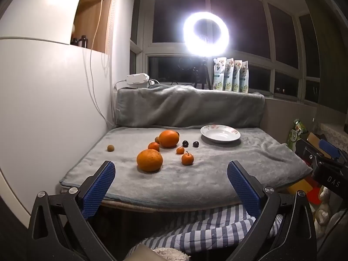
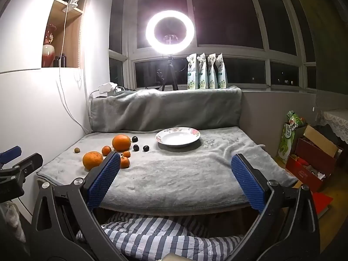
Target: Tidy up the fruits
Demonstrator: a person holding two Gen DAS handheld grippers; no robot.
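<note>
Both the left tool [image 1: 171, 169] and the right tool [image 2: 175, 163] are gaping wide, gripping nothing, hovering short of the grey blanket [image 1: 195, 174]. Oranges [image 1: 149, 160] and small fruits are lying scattered left of the empty plate [image 1: 220, 133].

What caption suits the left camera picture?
Open left gripper faces oranges, small fruits and an empty plate on a grey blanket.
</note>
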